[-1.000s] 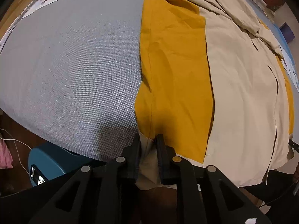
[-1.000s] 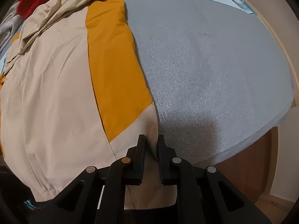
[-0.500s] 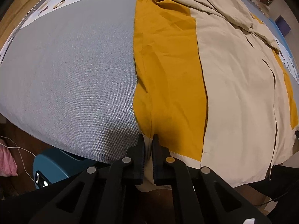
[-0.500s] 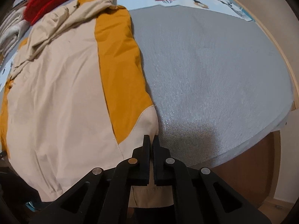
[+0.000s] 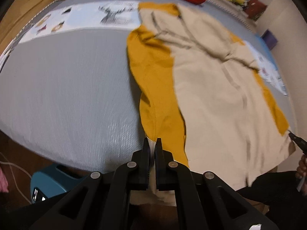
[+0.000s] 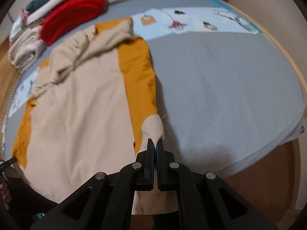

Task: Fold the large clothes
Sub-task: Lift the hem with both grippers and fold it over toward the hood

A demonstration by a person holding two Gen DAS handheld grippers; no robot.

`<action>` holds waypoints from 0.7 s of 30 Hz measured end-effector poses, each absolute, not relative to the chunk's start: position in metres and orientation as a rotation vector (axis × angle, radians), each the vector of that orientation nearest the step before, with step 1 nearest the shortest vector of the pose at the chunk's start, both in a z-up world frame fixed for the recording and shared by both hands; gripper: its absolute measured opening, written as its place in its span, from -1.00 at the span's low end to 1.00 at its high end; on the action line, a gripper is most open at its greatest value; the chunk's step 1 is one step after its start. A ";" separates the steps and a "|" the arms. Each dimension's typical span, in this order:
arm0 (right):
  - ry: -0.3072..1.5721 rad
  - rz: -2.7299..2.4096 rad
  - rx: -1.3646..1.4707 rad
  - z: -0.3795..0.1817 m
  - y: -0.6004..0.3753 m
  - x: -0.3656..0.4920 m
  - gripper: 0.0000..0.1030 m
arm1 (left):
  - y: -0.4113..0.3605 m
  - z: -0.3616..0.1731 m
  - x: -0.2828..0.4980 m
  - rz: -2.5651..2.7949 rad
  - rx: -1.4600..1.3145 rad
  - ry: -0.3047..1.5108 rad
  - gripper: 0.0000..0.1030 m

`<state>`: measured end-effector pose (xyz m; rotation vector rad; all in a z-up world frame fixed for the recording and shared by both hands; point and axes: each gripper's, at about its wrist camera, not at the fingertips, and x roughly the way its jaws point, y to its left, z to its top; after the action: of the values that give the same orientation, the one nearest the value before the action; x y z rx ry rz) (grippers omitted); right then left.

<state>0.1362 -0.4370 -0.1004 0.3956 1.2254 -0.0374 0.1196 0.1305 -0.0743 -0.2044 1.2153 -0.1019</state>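
Both grippers' fingers (image 5: 145, 153) (image 6: 150, 153) pinch the garment's (image 5: 211, 95) hem.

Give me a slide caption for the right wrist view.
Right tool shut on the beige hem corner of a beige-and-mustard garment spread over a grey bed.

- Big grey fabric surface (image 6: 230, 88) filled most of both views, with a printed light-blue strip (image 6: 191, 22) across its far end.
- Wooden rim (image 6: 284, 61) curved along one edge, brown floor (image 6: 268, 187) below it.
- Beige wall (image 5: 287, 25) off to the side.
- Folded laundry, incl. something red (image 6: 73, 13), was stacked at the back.
- A teal box (image 5: 51, 180) sat on the floor.
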 end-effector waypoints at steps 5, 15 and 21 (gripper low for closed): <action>1.154 -0.003 0.467 -0.070 -0.440 0.138 -0.97 | 0.132 -0.035 0.119 -0.180 -0.209 1.159 -0.96; 1.033 0.041 0.545 -0.016 -0.455 0.107 -0.98 | 0.147 0.006 0.105 -0.290 -0.228 1.132 -0.97; 0.963 0.051 0.585 0.029 -0.465 0.053 -0.98 | 0.170 0.032 0.075 -0.351 -0.293 1.133 -0.97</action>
<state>0.0525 -0.4652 0.0291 0.5846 0.9630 0.0506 0.0746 0.1704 0.0321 -0.2933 1.1334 -0.3506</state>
